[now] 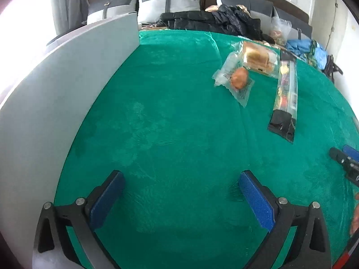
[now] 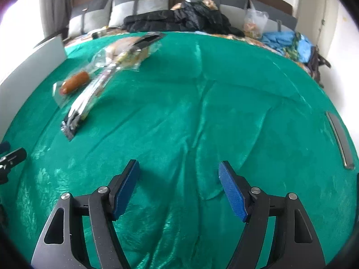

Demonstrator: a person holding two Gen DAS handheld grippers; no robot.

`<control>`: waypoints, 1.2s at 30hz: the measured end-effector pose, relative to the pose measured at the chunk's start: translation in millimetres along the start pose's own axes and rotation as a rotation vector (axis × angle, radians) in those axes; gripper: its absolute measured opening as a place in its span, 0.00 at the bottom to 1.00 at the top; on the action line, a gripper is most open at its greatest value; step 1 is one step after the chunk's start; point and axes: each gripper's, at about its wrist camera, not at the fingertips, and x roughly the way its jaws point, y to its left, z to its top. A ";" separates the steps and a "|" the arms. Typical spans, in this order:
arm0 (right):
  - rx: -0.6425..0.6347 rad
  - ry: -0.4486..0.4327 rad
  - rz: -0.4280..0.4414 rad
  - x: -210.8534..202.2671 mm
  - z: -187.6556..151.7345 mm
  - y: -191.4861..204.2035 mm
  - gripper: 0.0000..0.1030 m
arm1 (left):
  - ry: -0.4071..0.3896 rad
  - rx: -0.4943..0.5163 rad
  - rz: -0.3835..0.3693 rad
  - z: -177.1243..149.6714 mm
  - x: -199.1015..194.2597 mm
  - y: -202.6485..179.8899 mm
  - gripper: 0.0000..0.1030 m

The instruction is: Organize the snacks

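Both your left tongs (image 1: pixel 180 187) and right tongs (image 2: pixel 178 177) are wide open and empty, so the slippery snack bags (image 1: pixel 253 71) far ahead could slide away or crush if you squeeze hard.

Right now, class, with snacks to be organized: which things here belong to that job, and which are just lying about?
Belong to the job:
- wrapped sausage
- bagged bread
- long black-ended snack packet
- grey board, possibly

Just lying about:
- black jacket
- blue clothes
- clear plastic bag
- pillows
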 end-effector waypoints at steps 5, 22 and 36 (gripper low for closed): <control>0.024 0.013 0.020 1.0 -0.7 -4.4 0.78 | -0.003 0.011 0.008 -0.6 1.0 -0.2 1.00; 0.026 0.016 0.010 1.5 -2.7 -5.9 0.82 | -0.003 0.012 0.008 -0.2 2.1 -0.5 1.00; 0.042 0.022 0.007 2.3 -2.8 -10.2 0.87 | -0.004 0.011 0.009 -0.3 2.9 -0.7 1.00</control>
